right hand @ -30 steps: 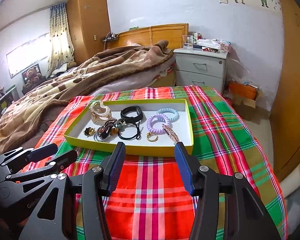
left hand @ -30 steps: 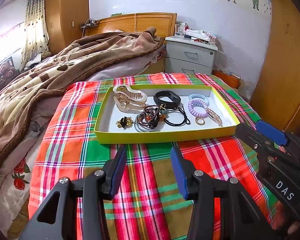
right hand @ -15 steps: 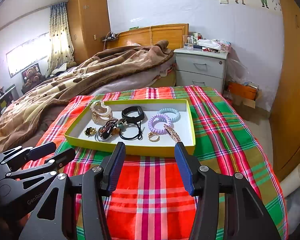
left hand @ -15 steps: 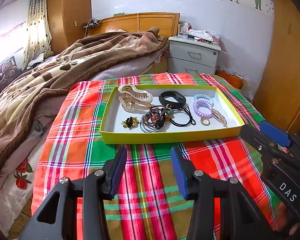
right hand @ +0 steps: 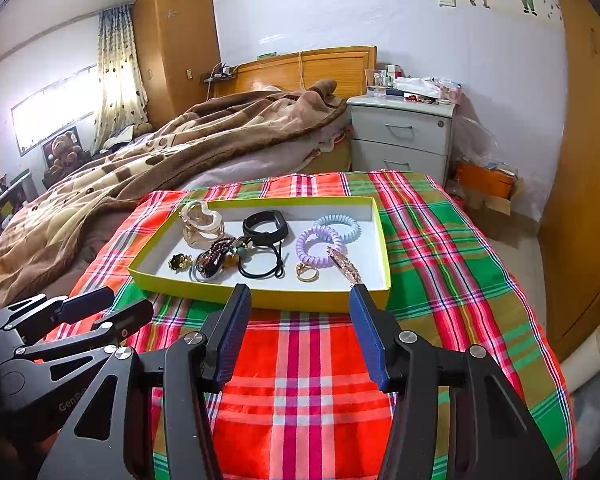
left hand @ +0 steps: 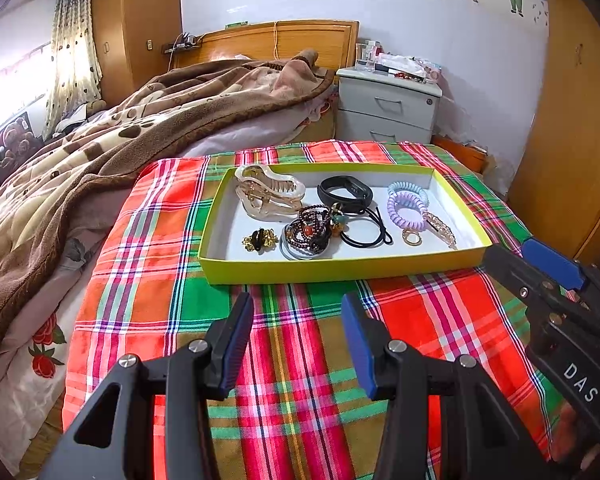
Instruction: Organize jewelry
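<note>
Matt card tray (left hand: 340, 270) — woven plaid cloth (left hand: 300, 360)

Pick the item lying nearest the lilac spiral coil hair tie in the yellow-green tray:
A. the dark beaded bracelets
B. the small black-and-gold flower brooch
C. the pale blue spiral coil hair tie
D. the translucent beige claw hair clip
C: the pale blue spiral coil hair tie lies right against the lilac spiral coil hair tie at the right end of the yellow-green tray; the other three sit further left.
</note>
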Demonstrator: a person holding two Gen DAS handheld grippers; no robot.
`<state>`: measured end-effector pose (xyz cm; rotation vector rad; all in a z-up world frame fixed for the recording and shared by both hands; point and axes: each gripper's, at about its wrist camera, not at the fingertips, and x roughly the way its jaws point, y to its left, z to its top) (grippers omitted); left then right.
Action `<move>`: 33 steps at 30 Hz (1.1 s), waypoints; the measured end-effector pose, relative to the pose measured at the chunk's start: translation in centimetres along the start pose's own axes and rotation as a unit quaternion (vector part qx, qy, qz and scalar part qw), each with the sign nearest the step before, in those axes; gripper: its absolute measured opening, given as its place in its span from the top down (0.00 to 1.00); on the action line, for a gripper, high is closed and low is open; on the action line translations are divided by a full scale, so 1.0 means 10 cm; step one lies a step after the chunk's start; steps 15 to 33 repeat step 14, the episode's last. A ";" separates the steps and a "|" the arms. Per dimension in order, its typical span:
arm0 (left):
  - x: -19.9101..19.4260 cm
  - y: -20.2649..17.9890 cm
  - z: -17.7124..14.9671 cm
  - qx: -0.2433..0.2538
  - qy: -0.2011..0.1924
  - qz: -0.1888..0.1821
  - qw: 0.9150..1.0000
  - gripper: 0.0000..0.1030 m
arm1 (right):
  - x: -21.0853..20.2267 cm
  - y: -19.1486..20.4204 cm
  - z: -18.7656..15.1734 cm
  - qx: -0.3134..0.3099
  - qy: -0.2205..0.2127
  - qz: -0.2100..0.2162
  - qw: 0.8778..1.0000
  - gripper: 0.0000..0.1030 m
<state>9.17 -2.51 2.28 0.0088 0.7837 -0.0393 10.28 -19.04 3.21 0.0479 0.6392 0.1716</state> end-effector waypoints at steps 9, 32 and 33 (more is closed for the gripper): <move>-0.01 0.03 0.00 -0.006 -0.004 0.012 1.000 0.54 | -0.01 0.00 -0.01 0.001 -0.001 0.000 1.000 0.50; -0.01 0.05 0.00 -0.007 -0.002 0.011 1.000 0.54 | 0.00 0.00 -0.01 0.001 -0.001 0.001 1.000 0.50; -0.01 0.05 0.00 -0.007 -0.002 0.011 1.000 0.54 | 0.00 0.00 -0.01 0.001 -0.001 0.001 1.000 0.50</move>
